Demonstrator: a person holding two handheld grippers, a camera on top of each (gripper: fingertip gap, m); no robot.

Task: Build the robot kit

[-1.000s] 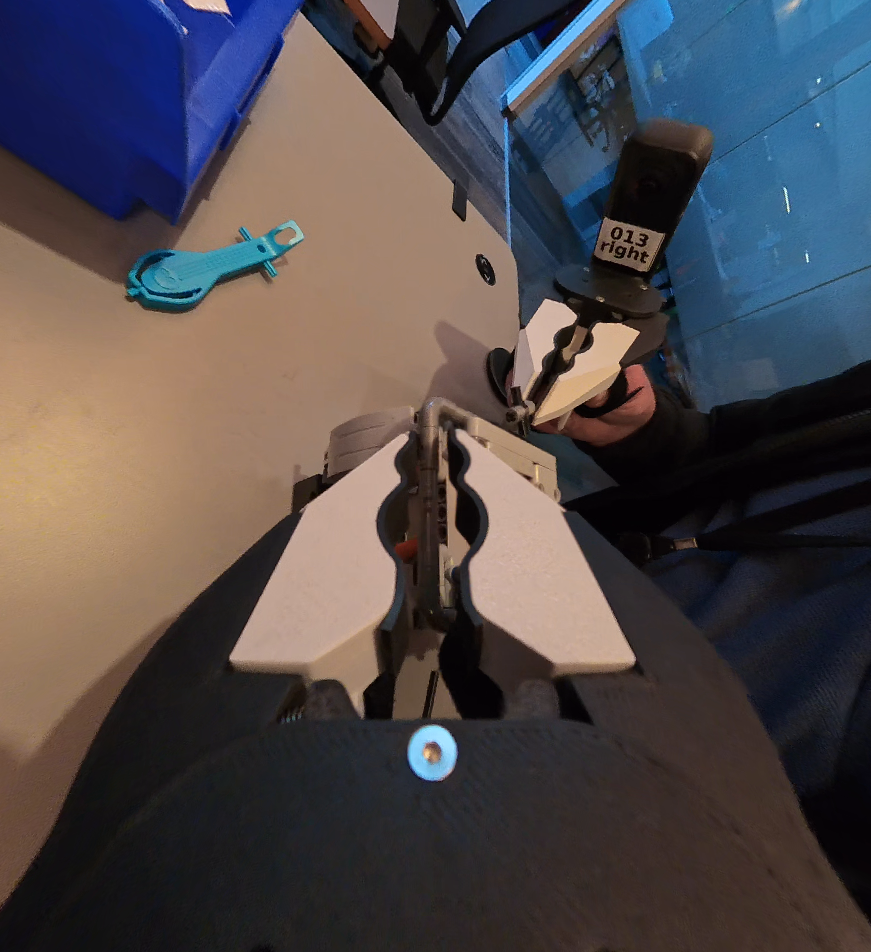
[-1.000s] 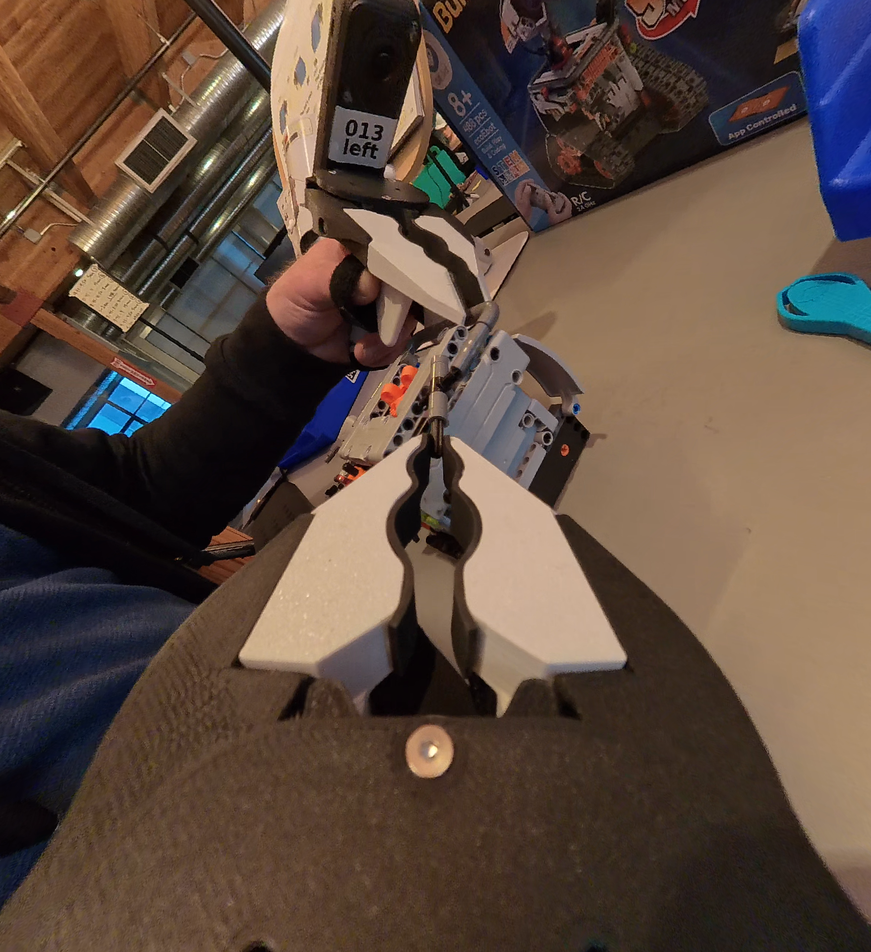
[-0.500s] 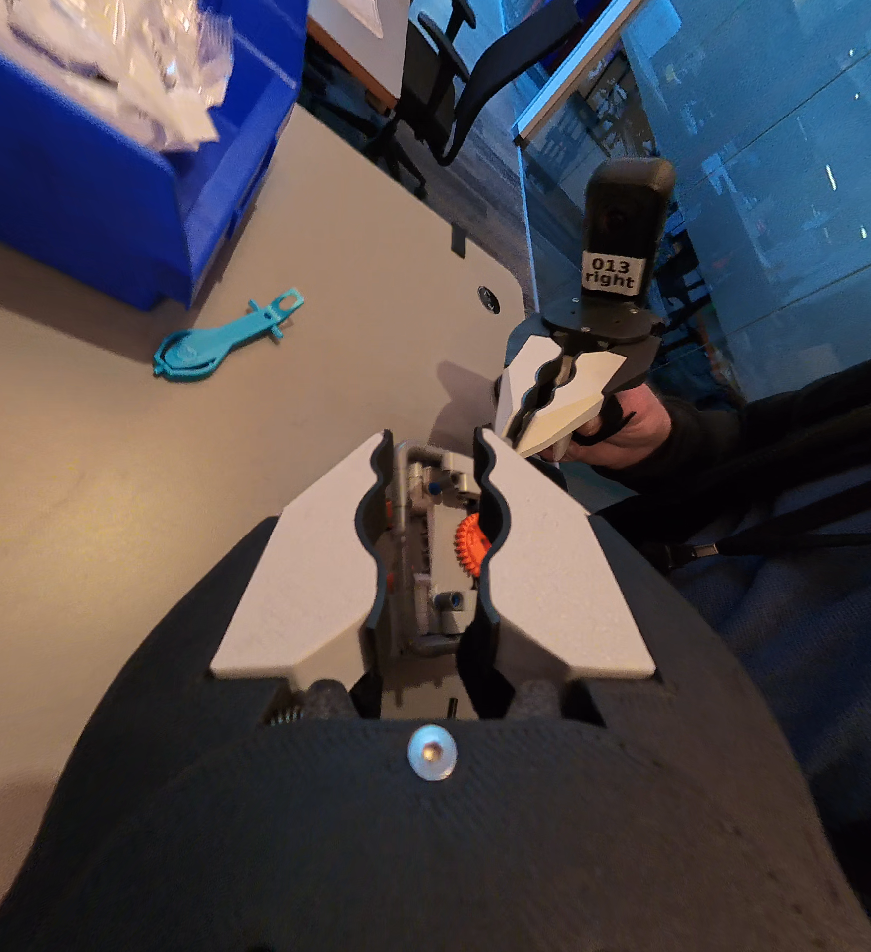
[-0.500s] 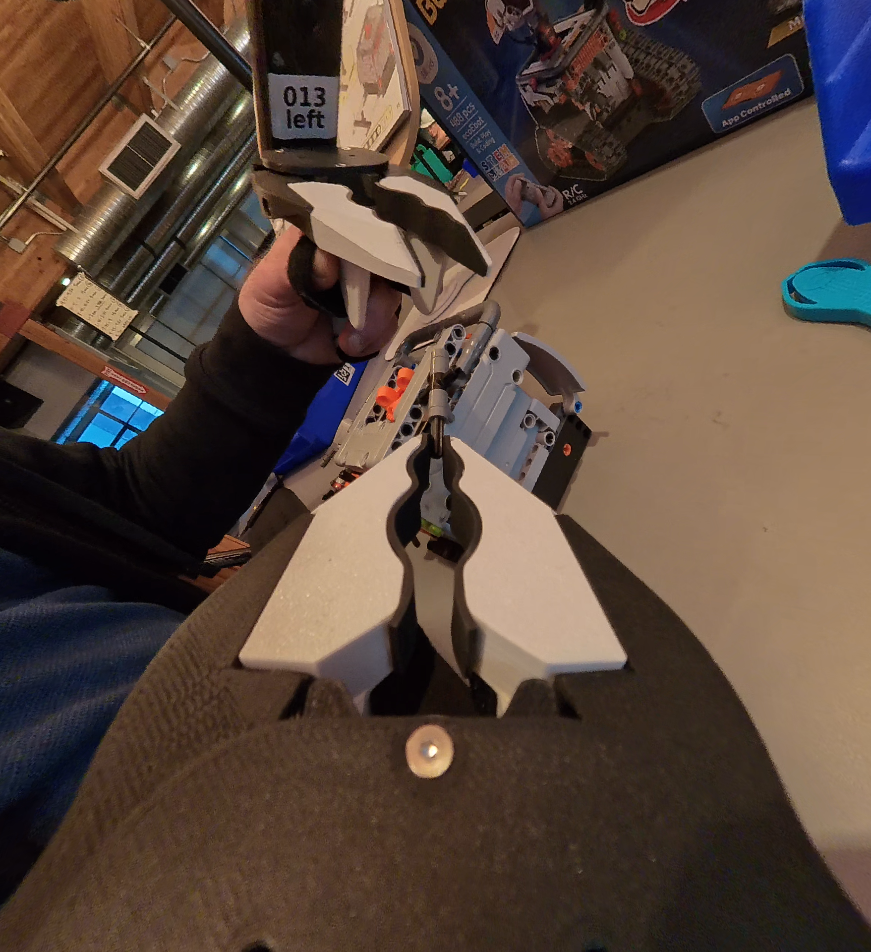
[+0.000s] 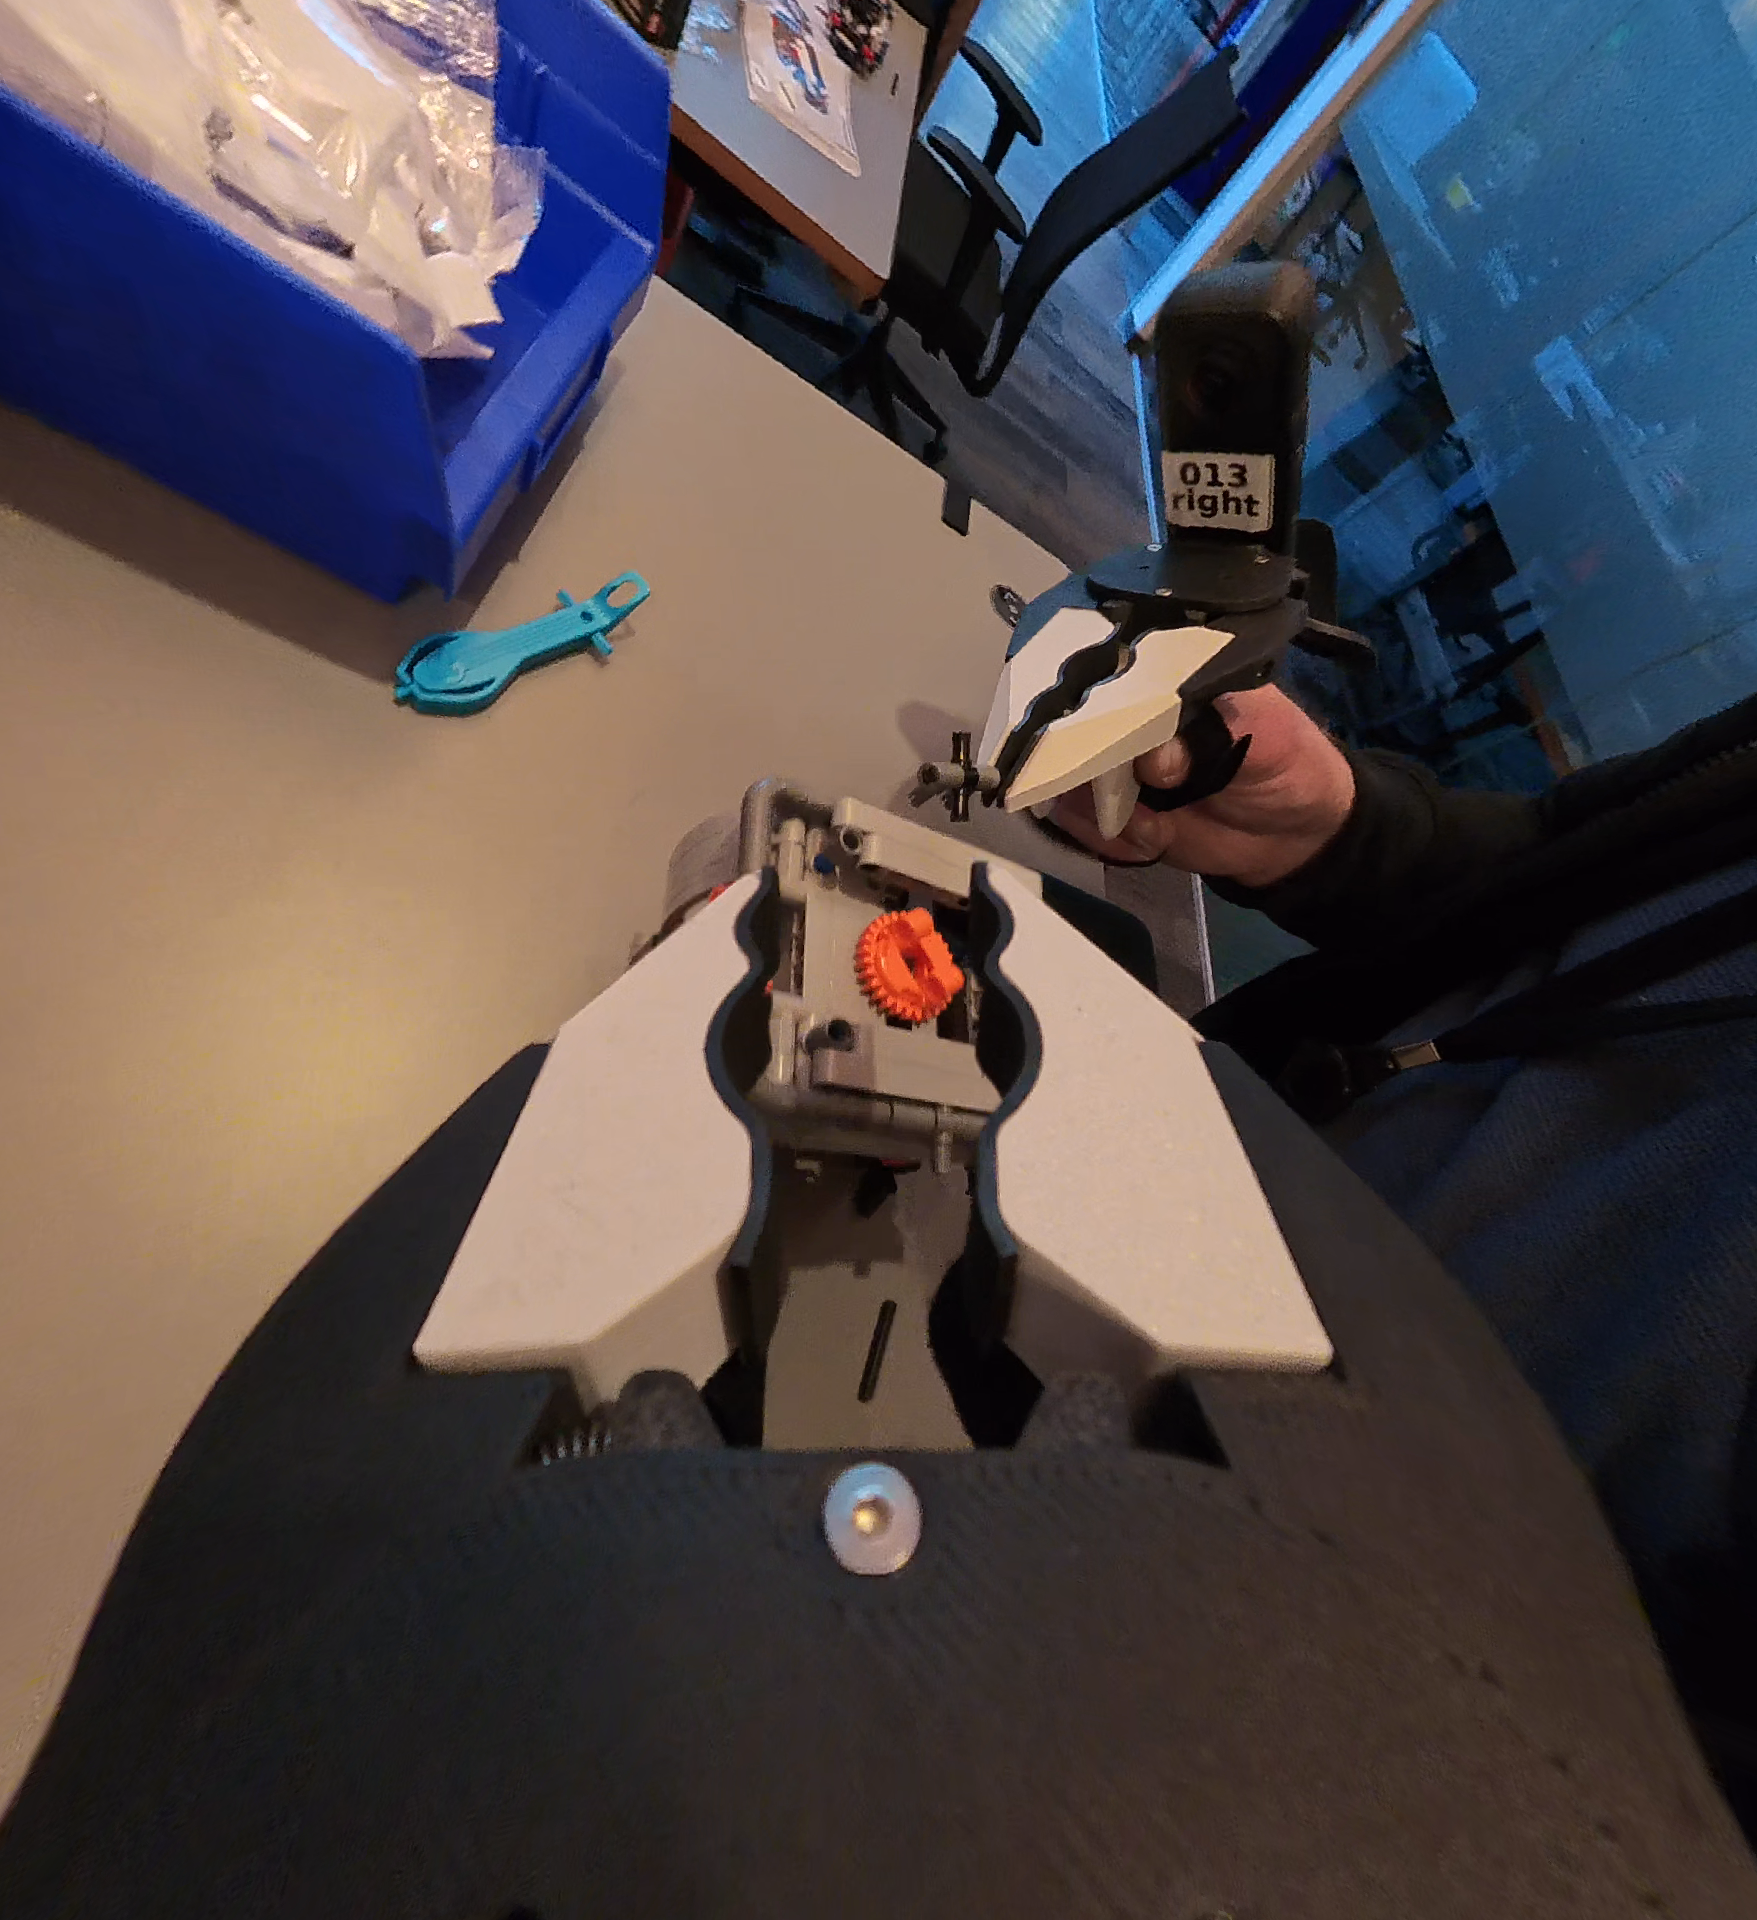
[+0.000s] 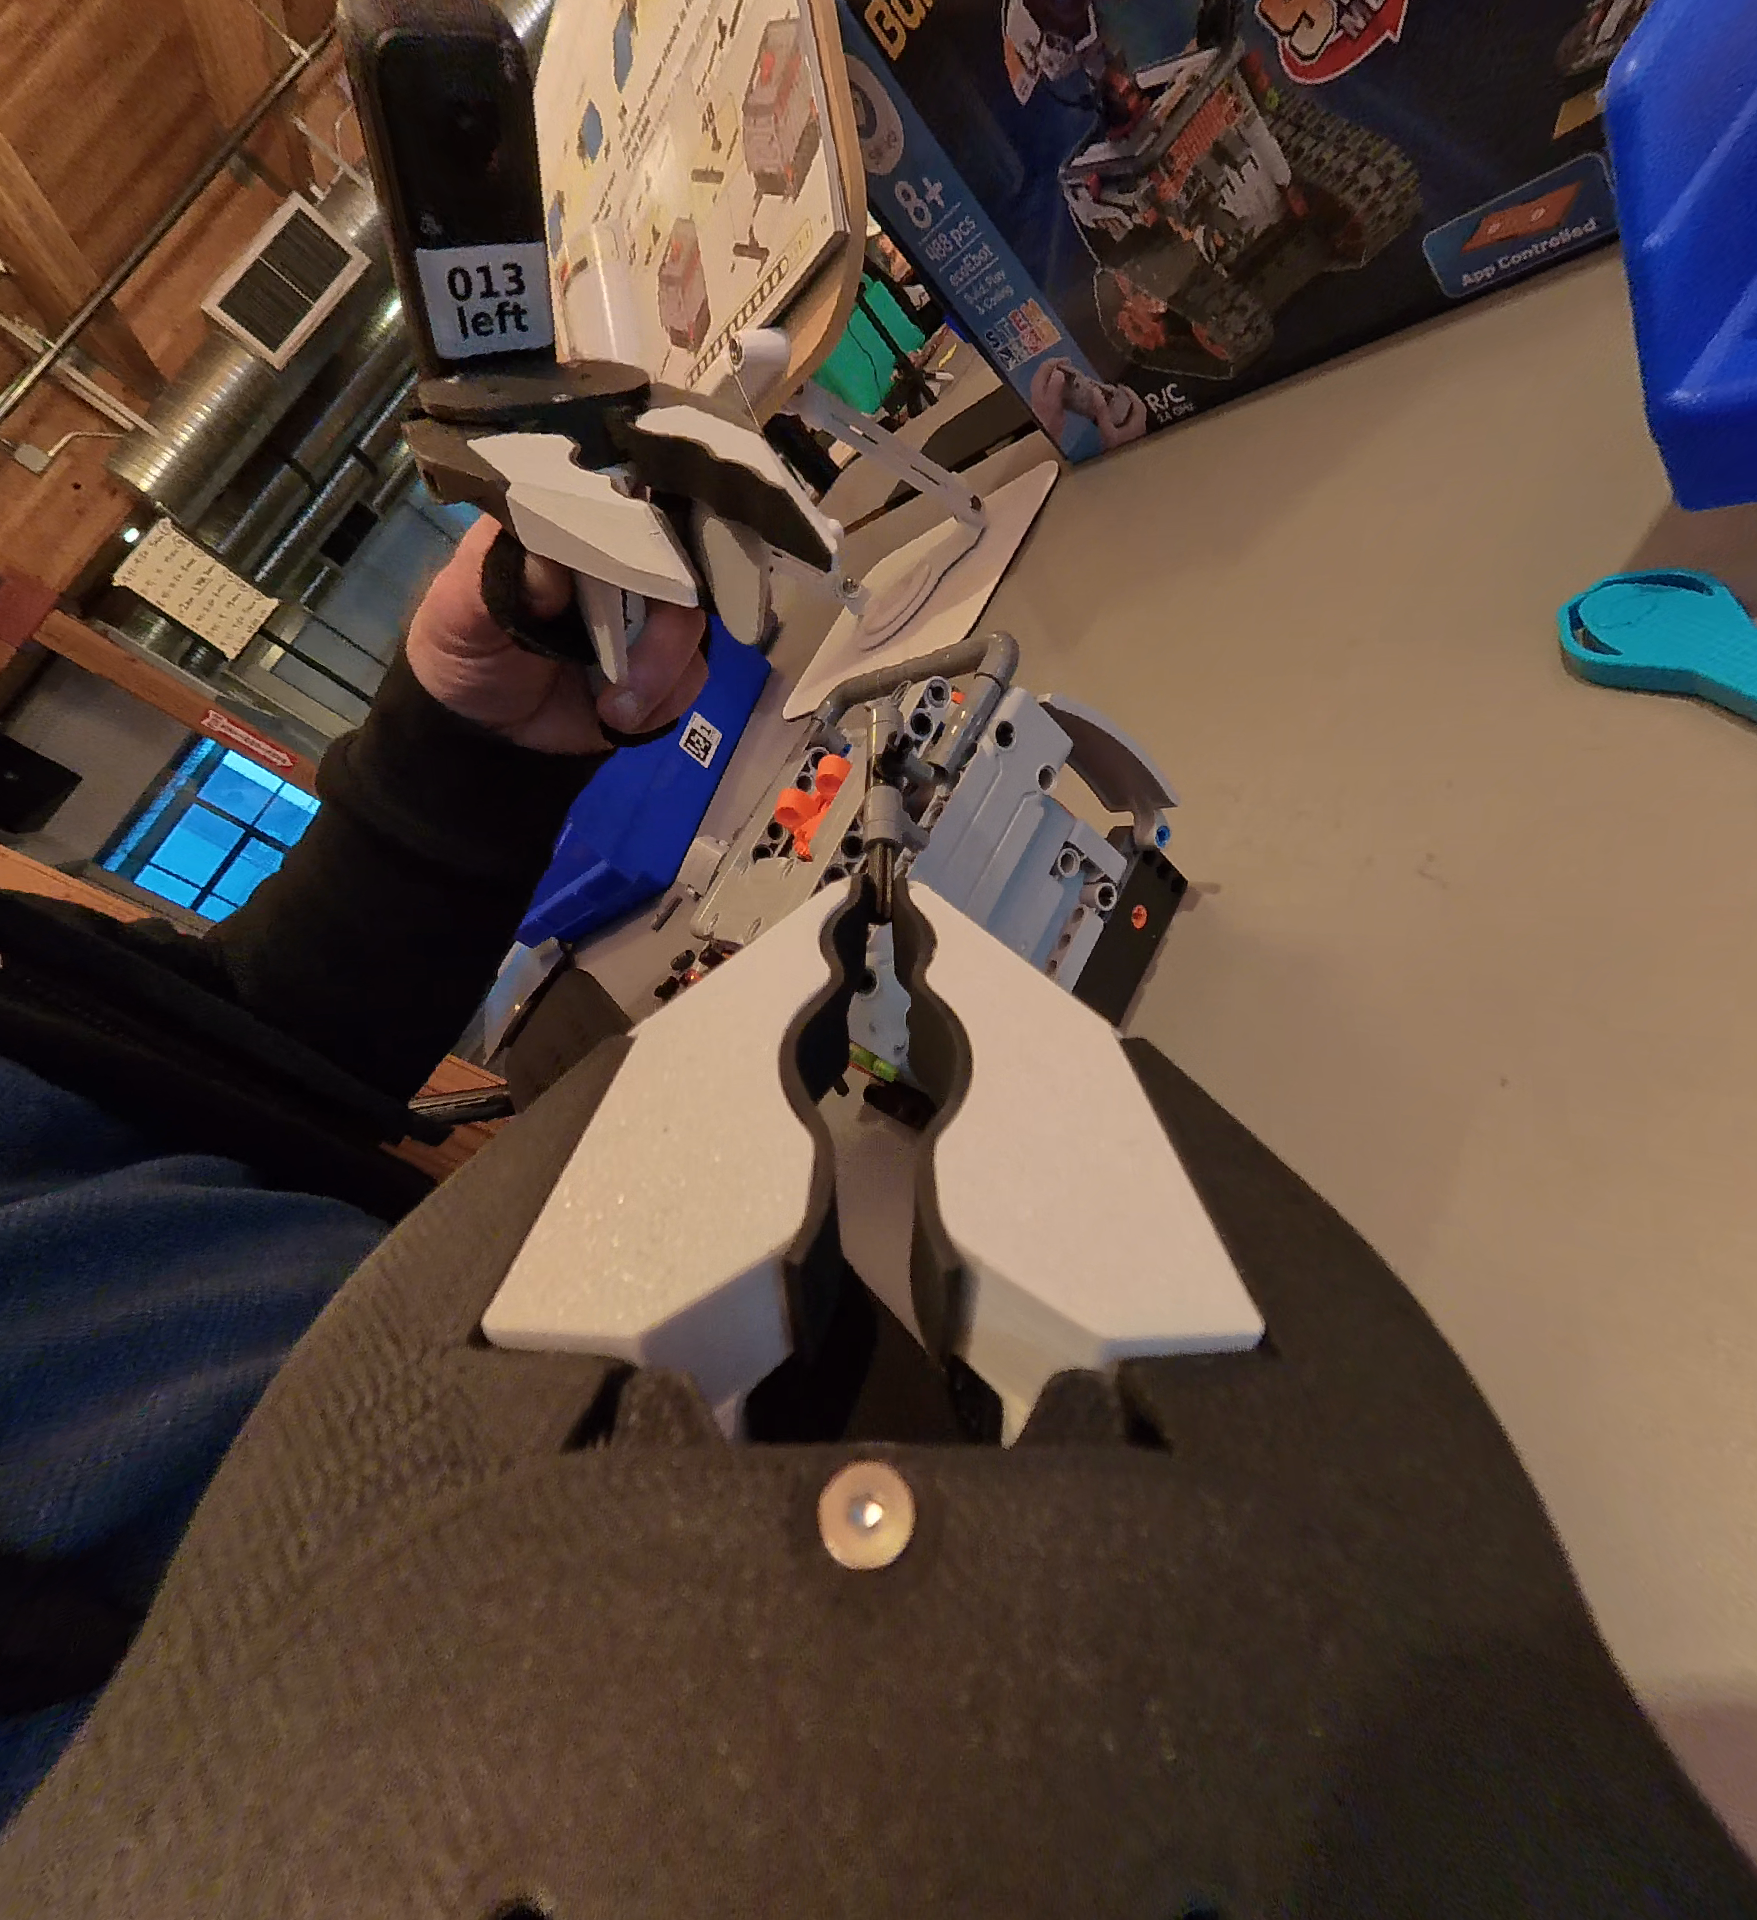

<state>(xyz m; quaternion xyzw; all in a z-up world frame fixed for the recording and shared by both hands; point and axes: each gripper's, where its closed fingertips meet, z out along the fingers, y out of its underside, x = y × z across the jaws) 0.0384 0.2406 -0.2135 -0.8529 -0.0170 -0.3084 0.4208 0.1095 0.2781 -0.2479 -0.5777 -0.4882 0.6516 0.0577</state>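
Left hand-held gripper [image 5: 874,914]: jaws spread, grasping nothing, hovering above grey brick-built model [image 5: 853,997]; orange gear [image 5: 905,966] visible between fingers.

Right hand-held gripper [image 6: 879,904]: clenched on small black axle with grey connector [image 6: 884,821], tip near model's top bar.

Advice: bring axle in straight and slow, steady model first.

Grey worktop [image 5: 178,935]: teal brick-separator tool [image 5: 510,655] at 10 o'clock, blue bin [image 5: 230,343] beyond. Office chair, glass partition at 1 o'clock.
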